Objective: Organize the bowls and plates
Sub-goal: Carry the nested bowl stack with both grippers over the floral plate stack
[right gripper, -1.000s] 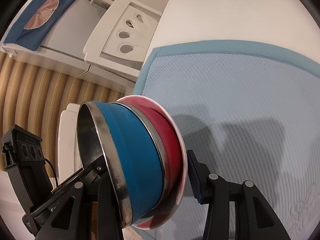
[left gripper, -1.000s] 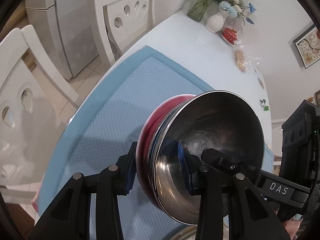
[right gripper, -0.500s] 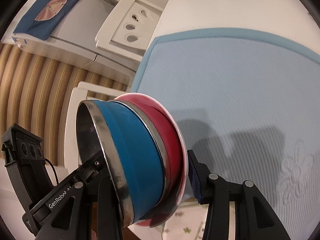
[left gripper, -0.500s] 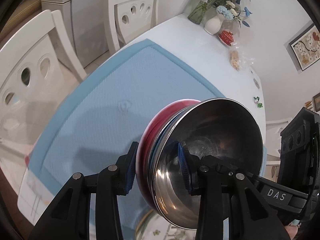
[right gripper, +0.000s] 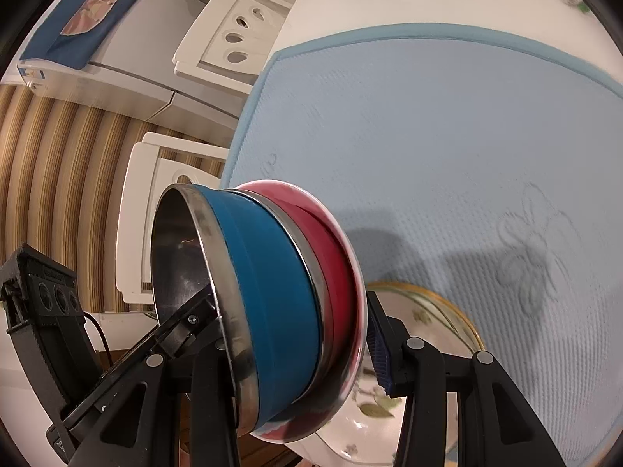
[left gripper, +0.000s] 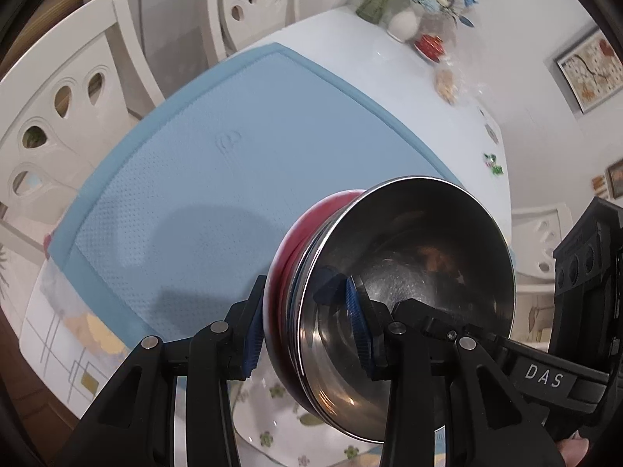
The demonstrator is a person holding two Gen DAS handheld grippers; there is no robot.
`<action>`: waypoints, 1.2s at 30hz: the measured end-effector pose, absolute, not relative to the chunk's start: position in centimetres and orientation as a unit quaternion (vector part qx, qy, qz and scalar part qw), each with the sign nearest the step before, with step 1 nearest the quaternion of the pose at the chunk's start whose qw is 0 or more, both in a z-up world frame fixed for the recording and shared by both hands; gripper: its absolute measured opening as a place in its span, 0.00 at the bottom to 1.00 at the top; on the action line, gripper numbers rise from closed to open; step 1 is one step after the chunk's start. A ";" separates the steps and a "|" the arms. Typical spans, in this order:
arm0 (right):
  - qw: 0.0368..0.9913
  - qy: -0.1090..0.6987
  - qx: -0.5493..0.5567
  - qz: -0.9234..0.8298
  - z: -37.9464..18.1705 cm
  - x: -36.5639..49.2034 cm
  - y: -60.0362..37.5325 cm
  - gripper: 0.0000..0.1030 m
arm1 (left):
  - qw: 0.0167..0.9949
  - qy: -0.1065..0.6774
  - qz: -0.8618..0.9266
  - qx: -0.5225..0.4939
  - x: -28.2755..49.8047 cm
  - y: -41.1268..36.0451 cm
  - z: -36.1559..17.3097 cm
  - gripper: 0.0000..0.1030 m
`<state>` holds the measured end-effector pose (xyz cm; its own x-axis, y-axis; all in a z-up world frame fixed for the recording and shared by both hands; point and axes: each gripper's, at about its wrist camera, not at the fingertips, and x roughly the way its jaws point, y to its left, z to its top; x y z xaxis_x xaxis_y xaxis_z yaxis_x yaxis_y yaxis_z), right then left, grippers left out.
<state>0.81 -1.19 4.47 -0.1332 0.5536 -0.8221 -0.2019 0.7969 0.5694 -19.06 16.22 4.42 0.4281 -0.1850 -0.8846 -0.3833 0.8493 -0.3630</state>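
Note:
A nested stack of bowls hangs tilted above the table: a blue bowl (right gripper: 268, 272) with a steel inside (left gripper: 420, 272) sits in a red bowl (left gripper: 286, 245). My left gripper (left gripper: 305, 330) is shut on the stack's rim, one pad outside the red bowl and one inside the steel. My right gripper (right gripper: 296, 350) is shut on the opposite rim in the same way. Each gripper's black body shows at the edge of the other's view. Below the stack lies a white floral plate (right gripper: 424, 311) with a gold rim, partly hidden by the bowls.
A light blue mat (left gripper: 233, 175) covers most of the white table. White chairs (left gripper: 58, 116) stand along the table's left side. A vase of flowers (left gripper: 405, 23) and snack bags sit at the far end. A fridge (right gripper: 117, 58) is behind the chairs.
Both grippers have carried the bowl stack back across the mat toward the near edge of the table. The floral plate has come into view beneath the stack. Both grips are unchanged.

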 end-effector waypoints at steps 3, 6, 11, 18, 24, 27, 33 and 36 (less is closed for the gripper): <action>0.649 0.695 0.128 0.282 4.8 -0.1 -2.4 0.42 | 0.796 0.540 0.045 -0.270 -19.9 15.3 4.1 0.34; 0.649 0.699 0.126 0.270 4.9 -1.2 -3.5 0.42 | 0.792 0.546 0.037 -0.272 -20.9 14.3 3.8 0.34; 0.647 0.704 0.118 0.268 4.5 -2.8 -4.8 0.42 | 0.788 0.551 0.043 -0.272 -23.1 12.6 2.8 0.34; 0.614 0.724 0.078 0.303 3.1 -5.2 -5.9 0.42 | 0.786 0.535 0.079 -0.298 -26.5 10.6 1.9 0.34; 0.594 0.736 0.057 0.319 1.9 -6.5 -7.5 0.42 | 0.779 0.535 0.102 -0.310 -28.1 8.8 0.7 0.34; 0.590 0.739 0.047 0.321 1.2 -7.0 -7.7 0.42 | 0.775 0.534 0.110 -0.320 -28.5 8.7 0.1 0.34; 0.589 0.742 0.040 0.319 0.0 -7.4 -7.5 0.42 | 0.771 0.539 0.119 -0.319 -28.5 8.8 -1.1 0.34; 0.591 0.743 0.043 0.312 -0.4 -7.3 -7.1 0.42 | 0.769 0.540 0.119 -0.320 -28.4 8.9 -1.4 0.34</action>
<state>-7.35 -7.11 -0.44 -0.2973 0.4325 -0.8512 -0.3051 0.8017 0.5140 -28.39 8.85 -1.38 0.3879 -0.1618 -0.9074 -0.5290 0.7671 -0.3629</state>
